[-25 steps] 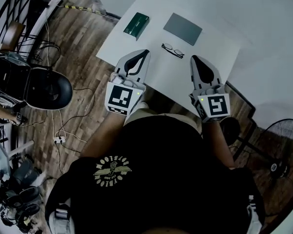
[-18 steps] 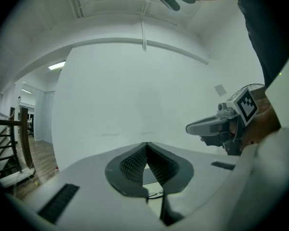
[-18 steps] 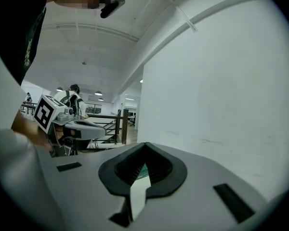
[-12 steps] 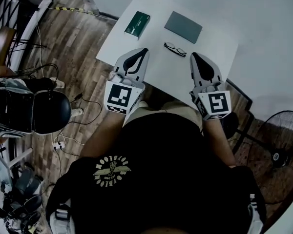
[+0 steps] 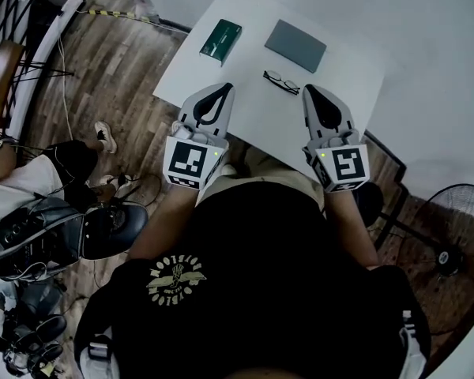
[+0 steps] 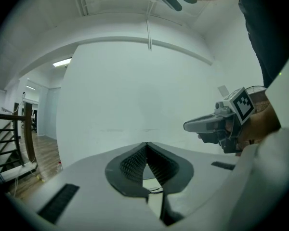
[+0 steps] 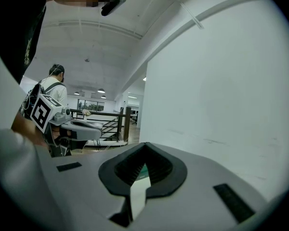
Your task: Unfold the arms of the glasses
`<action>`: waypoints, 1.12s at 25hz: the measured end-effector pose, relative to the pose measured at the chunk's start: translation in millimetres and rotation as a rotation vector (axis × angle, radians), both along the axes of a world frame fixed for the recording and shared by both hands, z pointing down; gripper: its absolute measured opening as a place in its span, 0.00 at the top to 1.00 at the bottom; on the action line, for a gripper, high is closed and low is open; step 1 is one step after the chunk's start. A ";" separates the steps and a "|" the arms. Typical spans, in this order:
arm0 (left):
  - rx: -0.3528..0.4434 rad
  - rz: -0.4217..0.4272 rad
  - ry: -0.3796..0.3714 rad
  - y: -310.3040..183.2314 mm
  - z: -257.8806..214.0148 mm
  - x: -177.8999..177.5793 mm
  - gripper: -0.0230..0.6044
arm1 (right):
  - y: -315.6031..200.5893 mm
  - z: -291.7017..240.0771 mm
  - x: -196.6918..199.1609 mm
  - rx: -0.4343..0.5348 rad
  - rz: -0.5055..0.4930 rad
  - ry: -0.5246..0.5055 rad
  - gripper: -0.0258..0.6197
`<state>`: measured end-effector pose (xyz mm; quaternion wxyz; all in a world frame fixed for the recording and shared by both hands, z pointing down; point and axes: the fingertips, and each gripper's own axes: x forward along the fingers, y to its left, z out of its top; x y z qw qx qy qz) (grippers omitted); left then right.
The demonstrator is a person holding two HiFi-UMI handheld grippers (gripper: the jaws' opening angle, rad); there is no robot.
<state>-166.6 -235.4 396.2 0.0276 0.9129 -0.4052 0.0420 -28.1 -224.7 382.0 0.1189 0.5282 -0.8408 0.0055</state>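
The left gripper [image 5: 223,88] and right gripper [image 5: 310,89] are both closed and empty, so they might just poke the little glasses [image 5: 281,81] lying between them on the worktop [image 5: 253,58] and slide them away.

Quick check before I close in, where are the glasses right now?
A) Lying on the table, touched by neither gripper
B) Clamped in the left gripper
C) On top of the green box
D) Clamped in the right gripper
A: the glasses lie on the white table, ahead of the tips of the left gripper and the right gripper, both shut and empty.
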 end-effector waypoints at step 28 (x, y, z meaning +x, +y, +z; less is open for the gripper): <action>-0.165 -0.081 -0.065 -40.8 86.9 29.0 0.95 | -86.5 140.1 41.7 -0.233 -0.071 0.079 0.96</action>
